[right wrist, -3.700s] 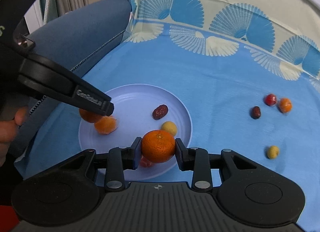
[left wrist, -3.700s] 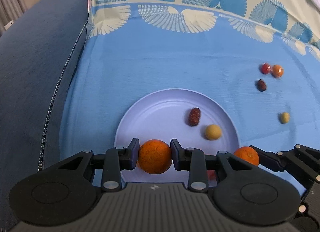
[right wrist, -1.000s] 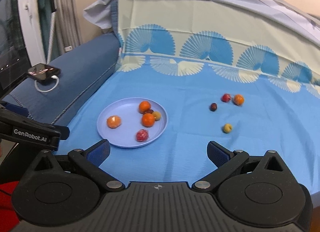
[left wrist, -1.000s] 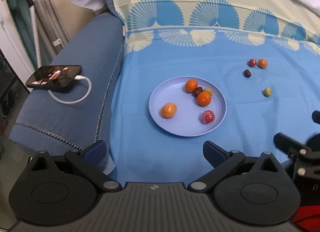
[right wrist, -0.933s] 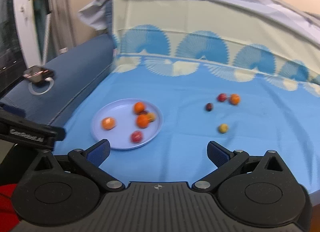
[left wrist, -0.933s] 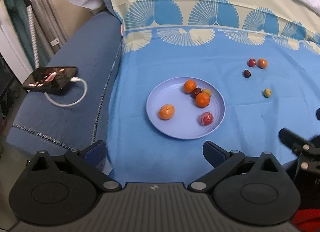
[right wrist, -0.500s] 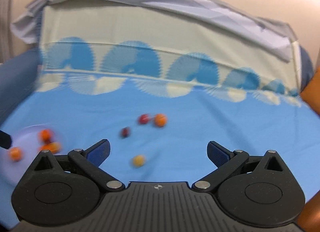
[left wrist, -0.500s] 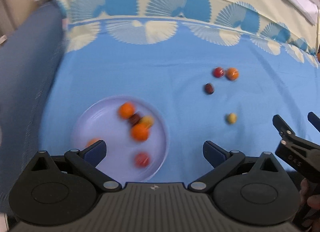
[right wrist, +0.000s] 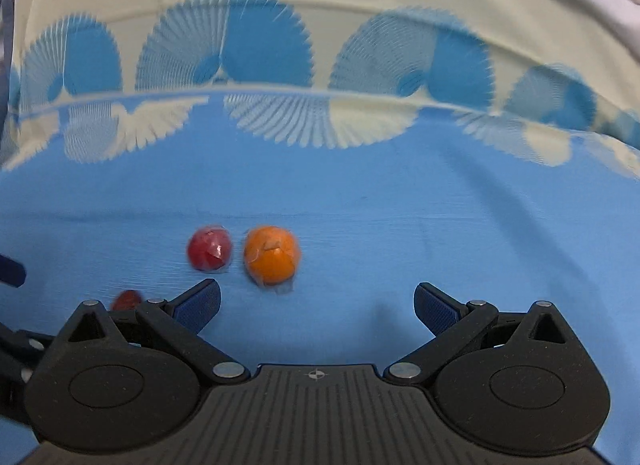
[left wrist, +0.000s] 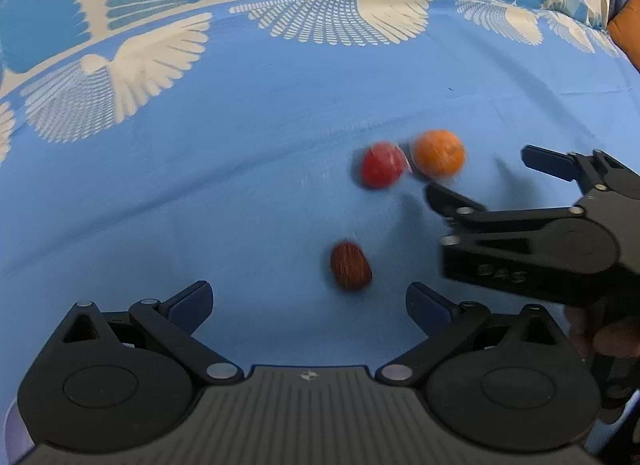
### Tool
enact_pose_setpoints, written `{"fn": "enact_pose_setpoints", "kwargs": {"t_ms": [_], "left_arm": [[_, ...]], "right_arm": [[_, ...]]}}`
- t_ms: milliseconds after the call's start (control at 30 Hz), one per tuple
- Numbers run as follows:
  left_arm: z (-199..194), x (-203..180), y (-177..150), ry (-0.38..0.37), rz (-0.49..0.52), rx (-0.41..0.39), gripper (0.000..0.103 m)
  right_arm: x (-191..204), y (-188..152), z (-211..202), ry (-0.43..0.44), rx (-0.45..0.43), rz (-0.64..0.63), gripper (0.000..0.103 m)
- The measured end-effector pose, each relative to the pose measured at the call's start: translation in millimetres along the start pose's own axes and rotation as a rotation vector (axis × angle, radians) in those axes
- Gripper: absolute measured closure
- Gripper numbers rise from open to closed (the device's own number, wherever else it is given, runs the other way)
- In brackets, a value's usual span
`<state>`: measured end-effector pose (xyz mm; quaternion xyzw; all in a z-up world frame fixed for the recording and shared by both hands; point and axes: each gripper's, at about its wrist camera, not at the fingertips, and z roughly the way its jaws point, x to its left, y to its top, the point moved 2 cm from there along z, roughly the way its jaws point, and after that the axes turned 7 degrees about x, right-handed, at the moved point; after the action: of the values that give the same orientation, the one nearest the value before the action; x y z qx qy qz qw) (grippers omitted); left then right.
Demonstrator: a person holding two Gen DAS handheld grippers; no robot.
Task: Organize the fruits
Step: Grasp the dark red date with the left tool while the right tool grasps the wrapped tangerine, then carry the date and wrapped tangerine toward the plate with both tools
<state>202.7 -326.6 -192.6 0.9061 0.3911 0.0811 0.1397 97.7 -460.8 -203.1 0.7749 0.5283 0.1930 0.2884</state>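
A dark red date (left wrist: 350, 271) lies on the blue cloth just ahead of my open left gripper (left wrist: 308, 299), slightly right of its centre line. Farther off sit a red round fruit (left wrist: 381, 170) and a small orange (left wrist: 439, 153), side by side. My right gripper (left wrist: 486, 181) comes in from the right, open, just short of the orange. In the right wrist view that orange (right wrist: 272, 260) and the red fruit (right wrist: 209, 249) lie just beyond the open right gripper (right wrist: 318, 301), left of its centre. The date (right wrist: 127, 300) peeks out behind the left finger. The plate is out of view.
The blue cloth (left wrist: 200, 185) runs up into a cream border with blue fan prints (right wrist: 224, 49) at the back. An orange cushion corner (left wrist: 626, 31) shows at the far right. A hand (left wrist: 600, 337) holds the right gripper.
Both grippers have swung right, away from the plate, and come down close to the loose fruits. The plate and the yellow fruit have left both views. Both grippers stay open and empty.
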Motion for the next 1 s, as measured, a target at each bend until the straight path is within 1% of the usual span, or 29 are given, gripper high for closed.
{"fn": "enact_pose_setpoints", "kwargs": {"t_ms": [100, 133, 167, 267, 367, 400, 433, 467, 500, 533, 567, 600, 667, 700, 767, 800, 833, 900, 967, 1000], "left_arm": [[15, -1, 10, 0.027, 0.014, 0.011, 0.0], [19, -1, 12, 0.035, 0.017, 0.019, 0.0], [23, 1, 11, 0.026, 0.013, 0.023, 0.0], [23, 9, 8, -0.008, -0.022, 0.017, 0.0], [22, 7, 11, 0.001, -0.023, 0.024, 0.0], [21, 6, 12, 0.004, -0.025, 0.022, 0.003], [16, 5, 12, 0.003, -0.027, 0.001, 0.027], [10, 2, 12, -0.004, -0.018, -0.034, 0.045], [4, -1, 13, -0.014, 0.009, -0.054, 0.085], [1, -4, 14, -0.024, 0.029, -0.057, 0.085], [-3, -5, 14, -0.04, 0.025, -0.054, 0.085], [-7, -3, 13, -0.061, 0.01, -0.052, 0.085], [-20, 1, 10, -0.069, -0.008, -0.053, 0.084], [-27, 4, 8, -0.058, -0.011, -0.059, 0.084], [-48, 9, -1, -0.034, -0.013, -0.077, 0.084], [-59, 11, -7, -0.026, -0.013, -0.084, 0.084], [-70, 15, -12, -0.013, -0.012, -0.089, 0.084], [-95, 20, -30, 0.037, -0.018, -0.086, 0.084], [-117, 27, -49, 0.066, -0.034, -0.077, 0.084], [-129, 31, -62, 0.069, -0.046, -0.073, 0.084]], "right_arm": [[5, 7, 25, -0.028, -0.03, -0.02, 0.001], [5, 8, 30, -0.055, -0.052, -0.017, 0.001], [4, 8, 35, -0.073, -0.065, -0.017, 0.001], [-1, 3, 39, -0.055, -0.074, -0.012, 0.001], [-5, 2, 38, -0.037, -0.071, 0.008, 0.001], [-6, 2, 39, -0.032, -0.071, 0.013, 0.001], [-6, 2, 39, -0.029, -0.07, 0.017, 0.002], [-7, 2, 38, -0.024, -0.064, 0.026, 0.012], [-7, 1, 35, 0.01, -0.061, 0.038, 0.024], [-6, 1, 30, 0.059, -0.068, 0.047, 0.052], [-5, 2, 25, 0.085, -0.08, 0.04, 0.065], [-4, 4, 22, 0.106, -0.076, 0.043, 0.065], [-14, 6, 18, 0.147, -0.076, 0.144, 0.065], [-22, 6, 17, 0.128, -0.073, 0.192, 0.065], [-35, 5, 11, 0.0, -0.074, 0.218, 0.065], [-42, 5, 4, -0.049, -0.078, 0.243, 0.065], [-49, 6, -4, -0.078, -0.081, 0.275, 0.065], [-56, 4, -34, -0.099, -0.117, 0.329, 0.065], [-50, -5, -72, -0.095, -0.151, 0.32, 0.064], [-44, -11, -89, -0.087, -0.157, 0.305, 0.064]]}}
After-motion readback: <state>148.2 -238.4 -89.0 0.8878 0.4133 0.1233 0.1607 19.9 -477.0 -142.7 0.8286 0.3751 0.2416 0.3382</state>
